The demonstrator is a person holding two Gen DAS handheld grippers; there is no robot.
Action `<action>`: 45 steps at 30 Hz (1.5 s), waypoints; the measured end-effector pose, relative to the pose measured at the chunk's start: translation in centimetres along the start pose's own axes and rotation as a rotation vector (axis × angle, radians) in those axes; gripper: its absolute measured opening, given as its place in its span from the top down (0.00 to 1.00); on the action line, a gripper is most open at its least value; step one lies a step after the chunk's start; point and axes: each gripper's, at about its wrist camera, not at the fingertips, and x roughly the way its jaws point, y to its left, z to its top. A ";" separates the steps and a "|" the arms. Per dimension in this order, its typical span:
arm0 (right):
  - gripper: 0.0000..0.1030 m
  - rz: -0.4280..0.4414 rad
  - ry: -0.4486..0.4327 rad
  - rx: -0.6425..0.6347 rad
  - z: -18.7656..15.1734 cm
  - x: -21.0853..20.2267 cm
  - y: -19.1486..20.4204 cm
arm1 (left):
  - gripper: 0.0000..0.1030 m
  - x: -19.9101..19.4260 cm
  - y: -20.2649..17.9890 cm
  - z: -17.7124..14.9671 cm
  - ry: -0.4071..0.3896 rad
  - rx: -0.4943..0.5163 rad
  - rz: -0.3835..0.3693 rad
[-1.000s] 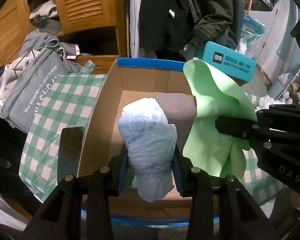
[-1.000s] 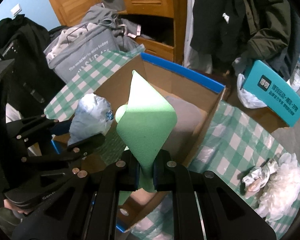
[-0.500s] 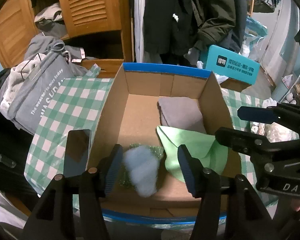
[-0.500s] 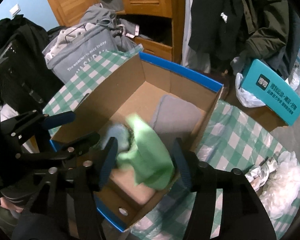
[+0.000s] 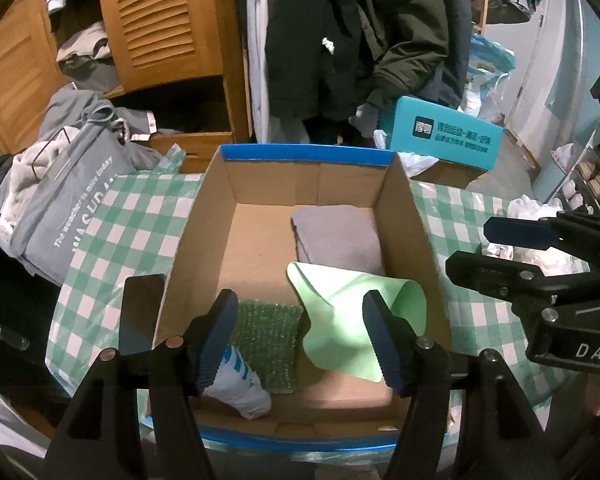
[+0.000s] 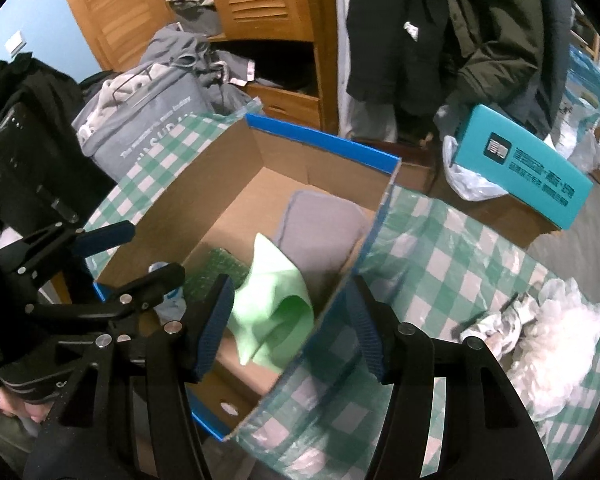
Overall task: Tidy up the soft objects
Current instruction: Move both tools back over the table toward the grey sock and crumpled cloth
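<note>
Left wrist view: your left gripper [image 5: 302, 340] hangs over the near end of the cardboard box [image 5: 404, 216], jaws apart and opening – nothing pinched between them. Just below, in the box's near left corner, the white-and-blue plastic bag [image 5: 240, 384] lies loose, touching the green bubble wrap [image 5: 268, 340] beside it. The light green cloth [image 5: 356, 320] sits crumpled toward the near right wall, its far tip lying on the grey folded cloth [image 5: 336, 236] at the far right corner. Your right gripper [image 6: 290, 326] hovers over the box's right wall, jaws spread wide and empty – the green cloth lies beneath, not gripped. The box rests on the green checked tablecloth [image 5: 128, 220]; a teal carton [image 5: 444, 138] lies past the far edge.
</note>
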 end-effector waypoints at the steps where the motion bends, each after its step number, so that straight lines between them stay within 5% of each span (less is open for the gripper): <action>1: 0.43 -0.002 -0.002 0.004 -0.1 -0.2 -0.2 | 0.36 0.0 -0.2 0.0 -0.001 0.002 -0.001; 45: 0.42 -0.180 -0.051 0.298 -9.6 -8.1 -15.5 | 0.26 0.2 -16.1 1.3 0.007 0.300 -0.110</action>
